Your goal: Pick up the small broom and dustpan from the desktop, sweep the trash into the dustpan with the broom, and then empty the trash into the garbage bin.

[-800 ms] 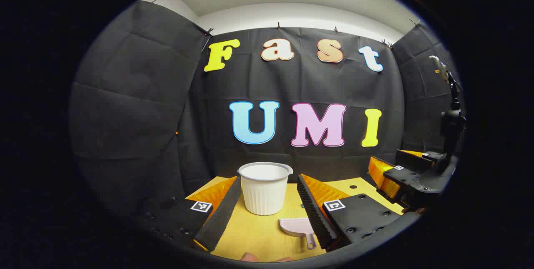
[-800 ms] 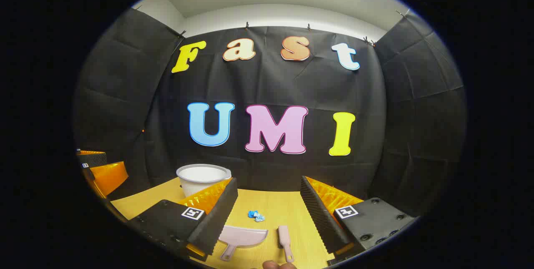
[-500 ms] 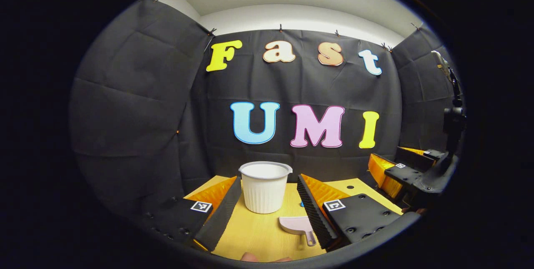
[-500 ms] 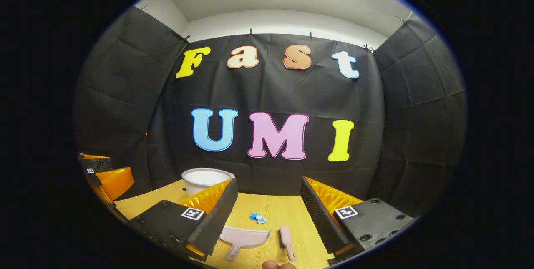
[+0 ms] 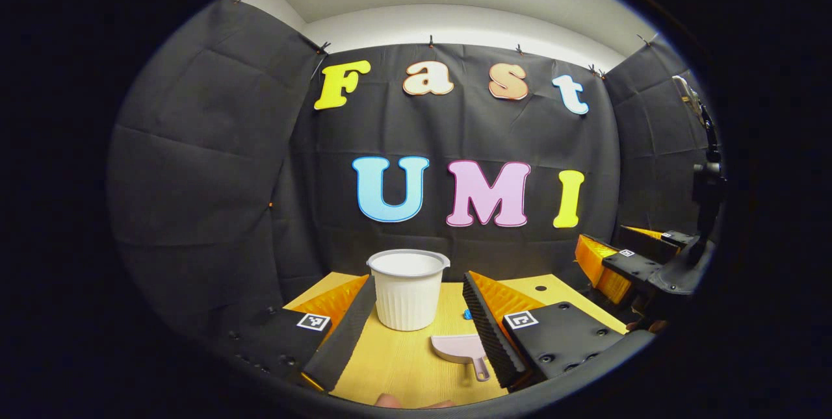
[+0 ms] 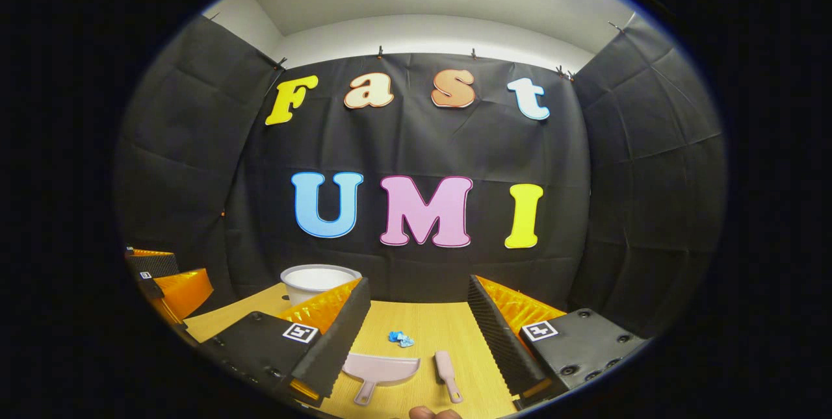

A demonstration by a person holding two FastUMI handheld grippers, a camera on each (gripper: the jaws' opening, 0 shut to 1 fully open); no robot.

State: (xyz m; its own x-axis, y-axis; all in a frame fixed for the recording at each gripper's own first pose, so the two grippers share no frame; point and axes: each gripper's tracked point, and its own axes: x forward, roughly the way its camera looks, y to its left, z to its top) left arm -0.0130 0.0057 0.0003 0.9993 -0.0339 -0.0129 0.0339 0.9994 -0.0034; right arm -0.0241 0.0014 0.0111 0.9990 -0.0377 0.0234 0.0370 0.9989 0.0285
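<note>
A pink dustpan [image 6: 380,369] and a small pink broom [image 6: 447,373] lie side by side on the yellow desktop [image 6: 429,325], handles toward me. Just beyond them sits a crumpled blue scrap of trash [image 6: 400,338]. My right gripper [image 6: 417,280] hovers open above and in front of them, holding nothing. In the left gripper view, the white ribbed garbage bin [image 5: 408,289] stands straight ahead between the fingers of my open left gripper [image 5: 419,276]. The dustpan [image 5: 458,347] lies by the right finger, which partly hides it, and a bit of the trash [image 5: 467,315] peeks out.
The bin [image 6: 318,279] stands at the back left in the right gripper view, partly behind a finger. The other gripper [image 5: 624,269] shows at the right of the left gripper view, and the other gripper [image 6: 162,279] at the far left of the right gripper view. Black cloth walls enclose the desktop.
Both views have shifted slightly as the hands drift; the right gripper tipped a little upward. Dustpan, broom, trash and bin have stayed put, and both grippers stay open.
</note>
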